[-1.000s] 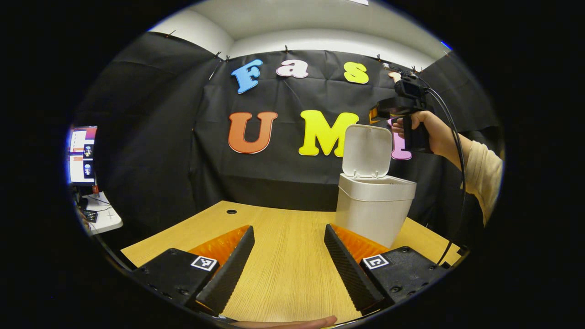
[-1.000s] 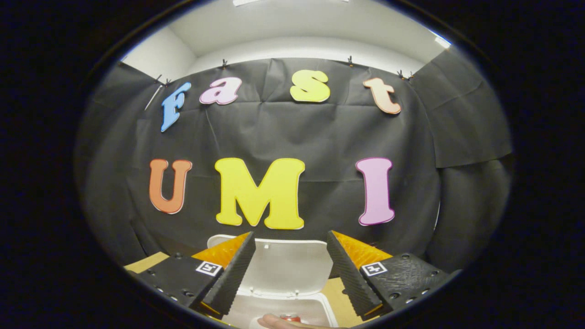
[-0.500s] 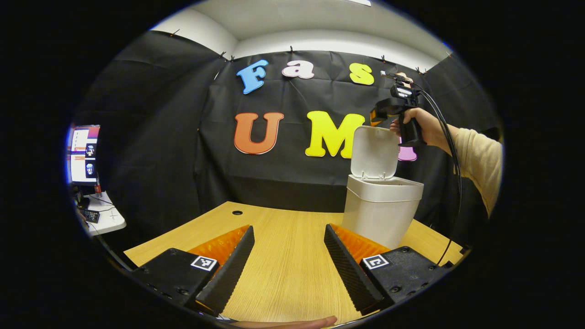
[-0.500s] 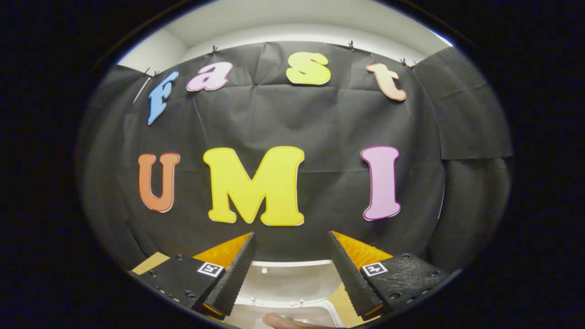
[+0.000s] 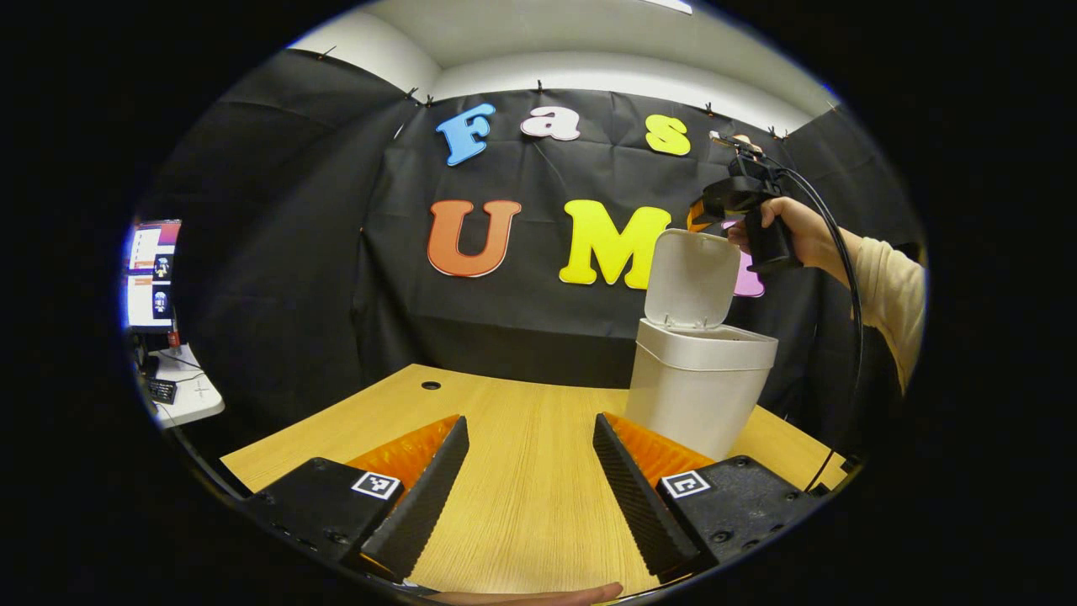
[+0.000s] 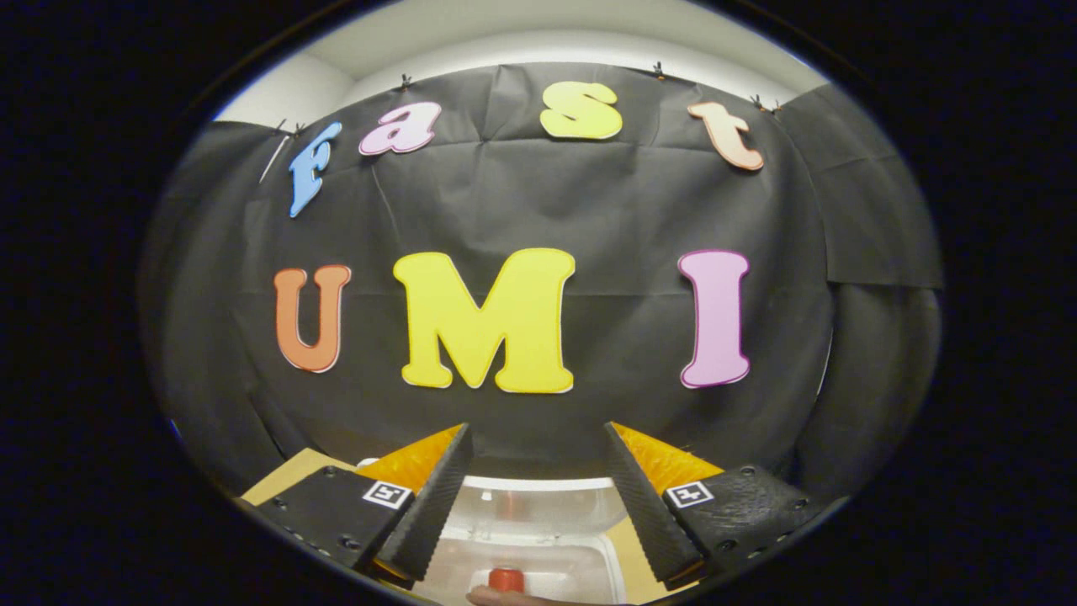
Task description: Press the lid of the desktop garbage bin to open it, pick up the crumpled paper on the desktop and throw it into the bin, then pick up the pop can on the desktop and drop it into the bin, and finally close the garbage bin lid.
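The garbage bin [image 5: 697, 396] was seen in the left gripper view as a pale, off-white tub with a slightly wider collar at its rim, standing on the wooden desktop [image 5: 522, 471] ahead and to the right of the left gripper [image 5: 528, 488], just beyond that gripper's right finger. Its lid [image 5: 693, 279] was raised, hinged at the far edge and tipped a little back from upright, with its smooth inner face turned toward the camera. In the right gripper view the bin was looked down on from above, low between the fingers: the lid's top edge [image 6: 538, 497] was seen nearest the tips, and beneath it, inside the open bin, a small red patch that seemed to be the pop can [image 6: 506, 579] was made out. The crumpled paper could not be told apart within the bin. The left gripper was held low over the desktop, pointed level along the wood, its jaws spread wide with nothing between them but bare grain. The right gripper [image 6: 535, 497] was likewise found parted and empty. In the left gripper view that right gripper [image 5: 708, 210] was seen held high, above and just behind the lid's top edge, gripped by a hand [image 5: 795, 240] at its handle, with a cream sleeve [image 5: 883, 303] reaching in from the right and a black cable [image 5: 850, 320] hanging down from it.
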`<state>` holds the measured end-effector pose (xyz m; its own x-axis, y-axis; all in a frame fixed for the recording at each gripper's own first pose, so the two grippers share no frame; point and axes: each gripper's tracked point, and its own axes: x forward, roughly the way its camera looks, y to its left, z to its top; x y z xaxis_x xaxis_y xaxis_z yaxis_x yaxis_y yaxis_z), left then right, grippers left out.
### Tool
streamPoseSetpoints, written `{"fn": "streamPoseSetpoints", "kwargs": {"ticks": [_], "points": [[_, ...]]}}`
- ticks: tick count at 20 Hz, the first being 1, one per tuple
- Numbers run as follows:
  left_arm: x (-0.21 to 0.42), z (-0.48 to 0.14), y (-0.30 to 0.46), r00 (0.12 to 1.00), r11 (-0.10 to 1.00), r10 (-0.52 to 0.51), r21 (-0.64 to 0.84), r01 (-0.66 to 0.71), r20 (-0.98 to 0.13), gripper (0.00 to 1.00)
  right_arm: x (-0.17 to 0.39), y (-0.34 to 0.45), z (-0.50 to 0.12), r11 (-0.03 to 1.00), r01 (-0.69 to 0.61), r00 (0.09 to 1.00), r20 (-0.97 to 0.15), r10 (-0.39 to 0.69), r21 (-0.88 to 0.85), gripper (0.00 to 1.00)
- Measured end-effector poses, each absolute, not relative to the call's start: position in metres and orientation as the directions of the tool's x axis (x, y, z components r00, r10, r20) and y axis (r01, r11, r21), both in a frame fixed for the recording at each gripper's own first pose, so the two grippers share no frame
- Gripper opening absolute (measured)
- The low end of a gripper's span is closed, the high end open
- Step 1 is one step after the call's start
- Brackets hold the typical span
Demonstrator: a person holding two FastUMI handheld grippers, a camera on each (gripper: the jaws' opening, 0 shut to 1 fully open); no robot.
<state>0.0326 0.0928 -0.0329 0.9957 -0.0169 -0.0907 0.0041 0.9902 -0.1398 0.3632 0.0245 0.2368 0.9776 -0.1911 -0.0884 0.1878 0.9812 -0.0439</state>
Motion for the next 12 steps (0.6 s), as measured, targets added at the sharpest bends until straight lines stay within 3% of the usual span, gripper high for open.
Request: {"fn": "streamPoseSetpoints", "kwargs": {"ticks": [2,7,12], "points": [[0.030,-0.031,0.092,0.996,0.991,-0.021,-0.133,0.010,-0.084,1.00,0.358,0.022,0.233,0.986,0.163,0.980,-0.107,-0.165,-0.030,0.95],[0.032,-0.029,0.090,0.997,0.994,-0.034,-0.104,0.027,-0.069,0.96,0.339,0.023,0.210,0.990,0.144,0.974,-0.178,-0.141,0.002,0.98],[0.036,-0.040,0.094,0.995,0.997,-0.007,-0.074,0.000,-0.100,0.96,0.318,0.037,0.151,0.994,0.093,0.940,-0.325,-0.105,-0.053,0.96]]}}
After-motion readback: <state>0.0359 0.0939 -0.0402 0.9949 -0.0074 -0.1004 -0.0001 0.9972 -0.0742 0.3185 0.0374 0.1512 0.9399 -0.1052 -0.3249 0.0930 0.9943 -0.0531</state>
